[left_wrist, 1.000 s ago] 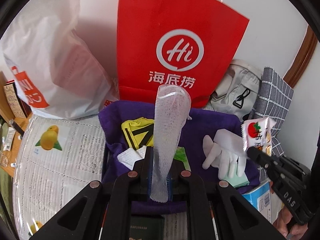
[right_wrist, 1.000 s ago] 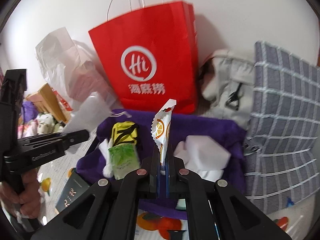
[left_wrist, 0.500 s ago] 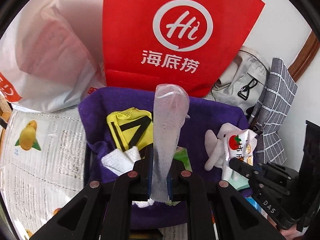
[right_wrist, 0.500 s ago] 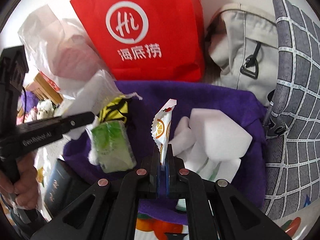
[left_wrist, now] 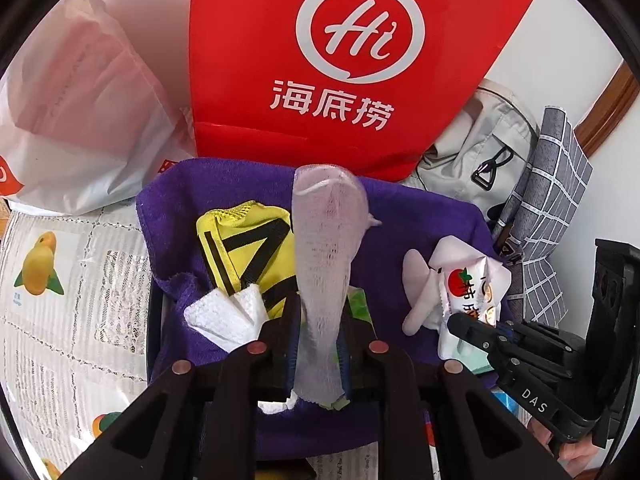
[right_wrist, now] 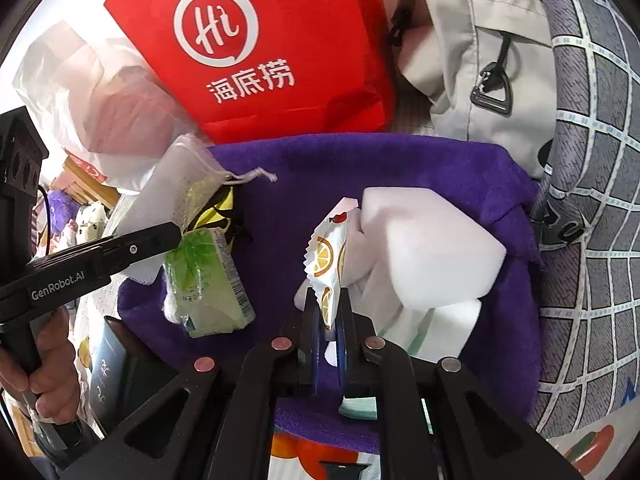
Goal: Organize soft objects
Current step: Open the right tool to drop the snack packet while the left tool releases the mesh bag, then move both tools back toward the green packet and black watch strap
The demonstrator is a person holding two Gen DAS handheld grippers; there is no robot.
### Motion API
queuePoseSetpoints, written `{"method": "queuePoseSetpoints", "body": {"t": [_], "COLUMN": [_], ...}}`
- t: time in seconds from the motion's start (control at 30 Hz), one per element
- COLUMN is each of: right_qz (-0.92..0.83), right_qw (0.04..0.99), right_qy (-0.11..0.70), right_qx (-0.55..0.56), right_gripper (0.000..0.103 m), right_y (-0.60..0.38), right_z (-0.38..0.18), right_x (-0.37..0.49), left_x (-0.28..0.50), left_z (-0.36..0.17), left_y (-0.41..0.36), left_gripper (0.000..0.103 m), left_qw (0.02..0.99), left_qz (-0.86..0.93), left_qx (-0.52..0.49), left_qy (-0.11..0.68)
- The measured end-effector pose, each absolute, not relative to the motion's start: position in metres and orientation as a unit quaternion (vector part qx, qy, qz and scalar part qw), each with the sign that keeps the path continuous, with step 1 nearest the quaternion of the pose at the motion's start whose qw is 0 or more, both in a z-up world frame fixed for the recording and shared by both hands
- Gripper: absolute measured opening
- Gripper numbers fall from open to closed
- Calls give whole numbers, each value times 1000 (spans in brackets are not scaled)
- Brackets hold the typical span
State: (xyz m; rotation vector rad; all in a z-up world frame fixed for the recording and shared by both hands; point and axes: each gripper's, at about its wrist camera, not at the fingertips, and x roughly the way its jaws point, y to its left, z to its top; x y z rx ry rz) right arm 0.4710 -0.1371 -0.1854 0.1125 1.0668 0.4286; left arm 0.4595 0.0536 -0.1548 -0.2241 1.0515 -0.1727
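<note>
Both grippers are low over the purple-lined bin [left_wrist: 224,196], each carrying one soft item. Left gripper [left_wrist: 320,344]: jaws nearly closed, pinching the lower part of a white mesh pouch [left_wrist: 324,248], which stands up between them above the bin's middle. Right gripper [right_wrist: 329,320]: jaws almost shut on the bottom edge of a fruit-print sachet [right_wrist: 326,252]; they have just been easing apart slightly, the sachet still between them. Judged step: depositing both items in the bin. To do it well, lower until each item rests on the purple cloth before letting go, open the jaws fully, then draw back along the finger line so the mesh does not snag; keep the two grippers apart, since the right one's sachet sits just beside the white glove [left_wrist: 416,296]. Bin contents: yellow mesh bag with black straps [left_wrist: 244,252], folded white cloth [left_wrist: 228,316], green tissue pack [right_wrist: 208,280], white foam block [right_wrist: 424,248], glove. A red paper bag [left_wrist: 340,60] stands behind the bin.
</note>
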Motion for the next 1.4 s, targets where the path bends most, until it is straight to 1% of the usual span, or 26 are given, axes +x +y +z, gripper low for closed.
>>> {"method": "queuePoseSetpoints", "body": {"t": [0.03, 0.1, 0.2, 0.27, 0.3, 0.33, 0.37, 0.4, 0.53, 0.57, 0.67, 0.73, 0.8, 0.83, 1.2, 1.4], "right_qz": [203, 203, 188, 183, 181, 178, 174, 170, 172, 172, 167, 166, 168, 168, 157, 139], "right_qw": [839, 839, 843, 845, 846, 848, 851, 853, 858, 860, 865, 868, 870, 872, 895, 903], "right_qy": [503, 503, 502, 502, 502, 500, 496, 493, 484, 481, 473, 468, 464, 461, 418, 406], "right_qx": [52, 43, 31, 24, 20, 16, 12, 8, 12, 11, 7, 8, 7, 4, -8, -23], "right_gripper": [11, 15, 17, 26, 29, 34, 38, 39, 41, 42, 46, 46, 46, 46, 46, 46], "right_y": [-137, -137, -137, -140, -140, -141, -141, -141, -145, -146, -146, -144, -145, -145, -144, -147], "right_z": [-185, -185, -186, -185, -184, -183, -182, -181, -174, -172, -169, -167, -165, -164, -129, -118], "right_x": [470, 469, 468, 467, 466, 466, 465, 464, 462, 462, 460, 459, 458, 457, 436, 404], "left_x": [460, 460, 461, 462, 462, 463, 463, 463, 462, 461, 460, 459, 457, 457, 450, 439], "left_z": [-155, -156, -157, -158, -158, -158, -158, -157, -156, -156, -153, -150, -146, -144, -127, -114], "left_y": [54, 54, 56, 57, 57, 58, 58, 58, 58, 57, 54, 51, 49, 48, 56, 57], "left_gripper": [17, 22, 23, 23, 25, 28, 33, 34, 35, 37, 52, 54, 62, 63, 64, 64], "left_qw": [855, 854, 852, 851, 850, 850, 851, 853, 854, 855, 860, 865, 867, 869, 874, 880], "left_qz": [-81, -83, -82, -81, -81, -78, -74, -70, -74, -74, -69, -68, -75, -75, -64, -57], "left_qx": [-106, -107, -108, -110, -110, -109, -106, -103, -102, -100, -89, -81, -79, -78, -88, -86], "left_qy": [501, 503, 505, 508, 508, 509, 509, 507, 504, 504, 499, 491, 486, 482, 473, 464]}}
